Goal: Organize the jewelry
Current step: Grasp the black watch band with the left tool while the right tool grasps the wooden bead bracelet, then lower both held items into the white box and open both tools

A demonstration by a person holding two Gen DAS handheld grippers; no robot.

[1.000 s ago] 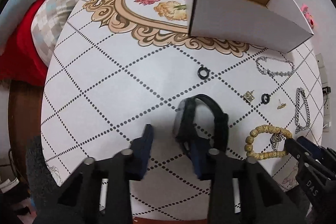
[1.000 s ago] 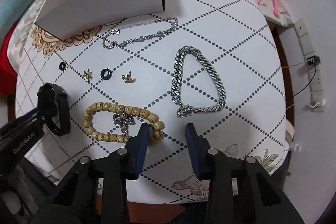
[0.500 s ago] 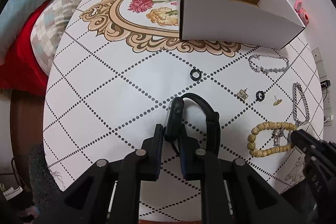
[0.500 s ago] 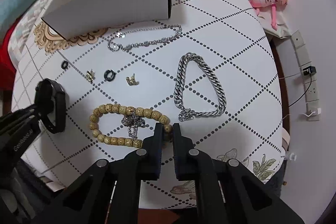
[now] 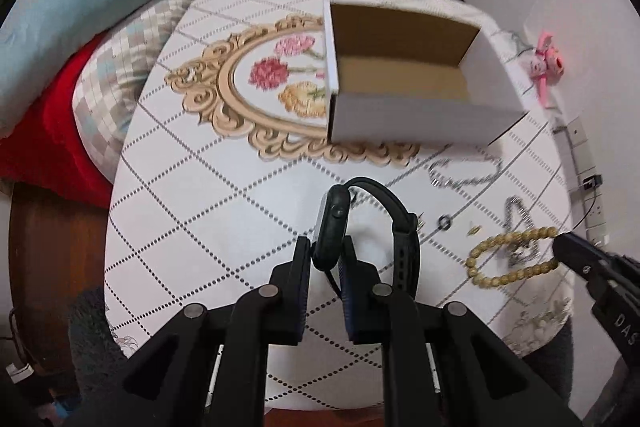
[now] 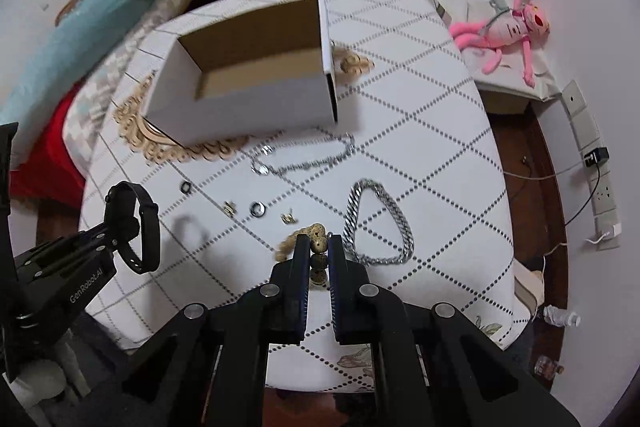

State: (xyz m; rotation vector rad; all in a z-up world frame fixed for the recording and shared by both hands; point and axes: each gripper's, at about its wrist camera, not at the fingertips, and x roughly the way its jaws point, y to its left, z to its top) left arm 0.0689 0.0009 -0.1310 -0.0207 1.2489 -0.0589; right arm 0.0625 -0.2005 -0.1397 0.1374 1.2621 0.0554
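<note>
My left gripper is shut on the black watch and holds it lifted above the table; it also shows in the right wrist view. My right gripper is shut on the tan bead bracelet, lifted off the table; the bracelet hangs from it in the left wrist view. The open white cardboard box stands beyond both, empty inside.
On the white patterned table lie a thin silver chain, a thick silver chain, two black rings and two small gold earrings. A pink plush toy lies right of the table.
Both grippers closed, the left on the watch and the right on the bead bracelet, then rose from the table with them. The box now shows its inside.
</note>
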